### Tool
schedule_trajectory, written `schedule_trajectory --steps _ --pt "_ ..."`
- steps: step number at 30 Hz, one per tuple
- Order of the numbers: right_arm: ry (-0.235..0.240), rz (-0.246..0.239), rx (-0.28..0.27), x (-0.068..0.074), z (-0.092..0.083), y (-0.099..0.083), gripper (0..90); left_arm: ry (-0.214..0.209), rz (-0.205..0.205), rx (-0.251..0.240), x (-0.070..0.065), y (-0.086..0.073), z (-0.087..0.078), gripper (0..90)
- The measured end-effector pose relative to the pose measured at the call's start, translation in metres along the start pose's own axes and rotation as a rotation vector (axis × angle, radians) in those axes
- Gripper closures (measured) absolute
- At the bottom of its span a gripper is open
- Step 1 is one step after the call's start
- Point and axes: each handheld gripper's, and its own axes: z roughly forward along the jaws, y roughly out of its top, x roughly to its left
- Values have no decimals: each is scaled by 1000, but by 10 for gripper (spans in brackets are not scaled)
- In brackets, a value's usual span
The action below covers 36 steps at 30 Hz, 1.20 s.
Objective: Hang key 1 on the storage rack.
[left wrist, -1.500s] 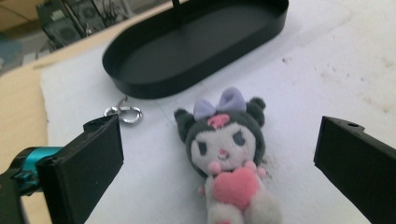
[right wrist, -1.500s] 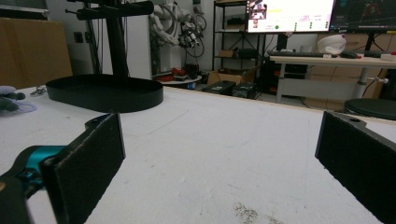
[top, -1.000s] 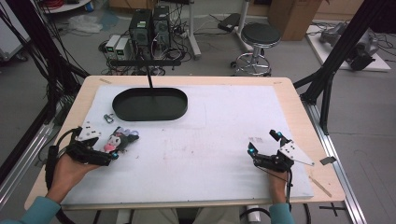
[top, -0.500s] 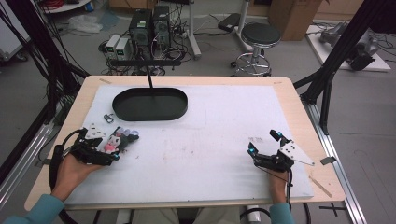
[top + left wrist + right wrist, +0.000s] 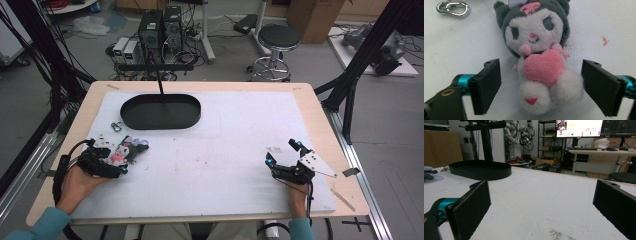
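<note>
A small plush toy (image 5: 541,67) with a dark hood, white face and pink heart lies on its back on the white mat, at the table's left (image 5: 125,150). My left gripper (image 5: 541,75) is low over it (image 5: 112,161), one black jaw on either side of its body. The jaws have just been closing with the plush between them. A gap still shows at the left pad (image 5: 487,87), so the gripper is open. My right gripper (image 5: 281,151) rests open near the front right of the mat, nothing between its jaws (image 5: 541,195).
A black oval tray (image 5: 160,125) stands at the back left of the mat (image 5: 480,171), under a black post. A silver carabiner clip (image 5: 116,126) lies between tray and plush (image 5: 454,7). The table's wooden edge frames the mat.
The left gripper's jaws have drawn closer around the plush, and the left hand has shifted only slightly. The right gripper has stayed where it was.
</note>
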Motion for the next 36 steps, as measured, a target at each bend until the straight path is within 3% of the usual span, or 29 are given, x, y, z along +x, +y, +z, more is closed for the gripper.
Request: schedule_trajectory --steps 6,9,12,17,30,36 --pt "-2 7 2 0 0 0 7 -25 -21 51 1 0 4 284" --pt "-2 8 3 0 0 0 7 -40 -40 54 2 1 4 429" --pt "-2 8 2 0 0 0 6 -45 -61 61 3 1 4 452" --pt "-2 7 2 0 0 0 6 -60 -29 72 6 1 3 495" --pt "-1 8 3 0 0 0 7 -63 13 32 3 2 -2 530" --pt "-1 0 0 0 0 0 7 -66 20 -39 3 3 -8 537"
